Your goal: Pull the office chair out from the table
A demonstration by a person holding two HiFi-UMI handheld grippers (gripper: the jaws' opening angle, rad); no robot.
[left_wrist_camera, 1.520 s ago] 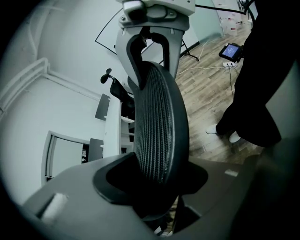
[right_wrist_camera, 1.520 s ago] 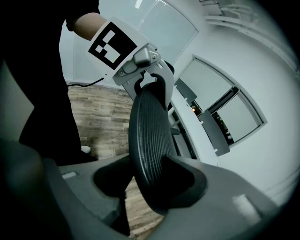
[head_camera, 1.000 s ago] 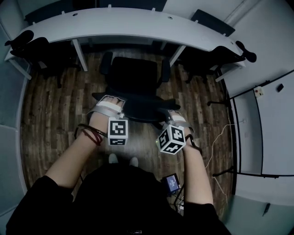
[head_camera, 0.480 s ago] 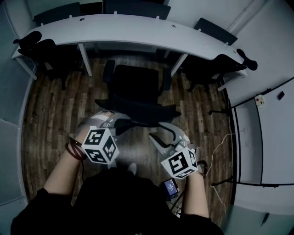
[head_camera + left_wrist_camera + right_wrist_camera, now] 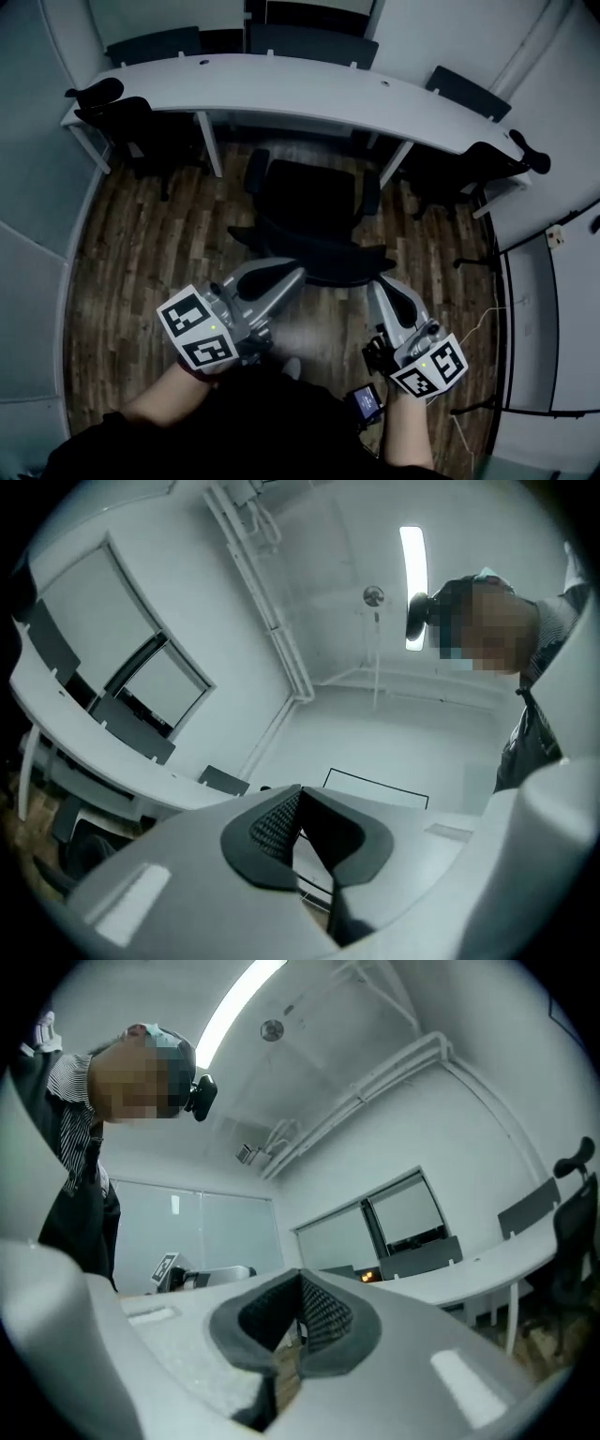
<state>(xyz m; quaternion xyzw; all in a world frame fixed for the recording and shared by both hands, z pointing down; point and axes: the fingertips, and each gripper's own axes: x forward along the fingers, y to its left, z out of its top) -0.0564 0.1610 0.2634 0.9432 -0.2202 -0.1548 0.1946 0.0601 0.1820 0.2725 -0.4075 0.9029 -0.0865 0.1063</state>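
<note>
Release is what has just changed. A second ago the left gripper [image 5: 289, 274] and the right gripper [image 5: 384, 291] sat at the top edge of the chair's [image 5: 314, 202] back. Now both are lifted clear of it and drawn toward the person's body. Their jaws have just been closing, and each gripper view shows the pads clenched together with nothing between them, only room behind.

The chair stands on its own in front of the table [image 5: 309, 89], facing it. Its seat shows fully in the open, just short of the table's front edge, and its back is nearest the person. It looks to be in much the same spot as a second ago. My reading is that the pull is finished and the hands are backing off; any further pull would call for a fresh grip on the back.

The floor [image 5: 141, 234] is dark wood plank, and a thin cable [image 5: 478, 328] trails across it at the right. The table is long, curved and pale, on slim legs. More dark chairs [image 5: 122, 117] are tucked in at both ends and behind it. Plain pale walls [image 5: 37, 187] close the room in tightly, with a strip light [image 5: 412, 583] on the ceiling.
</note>
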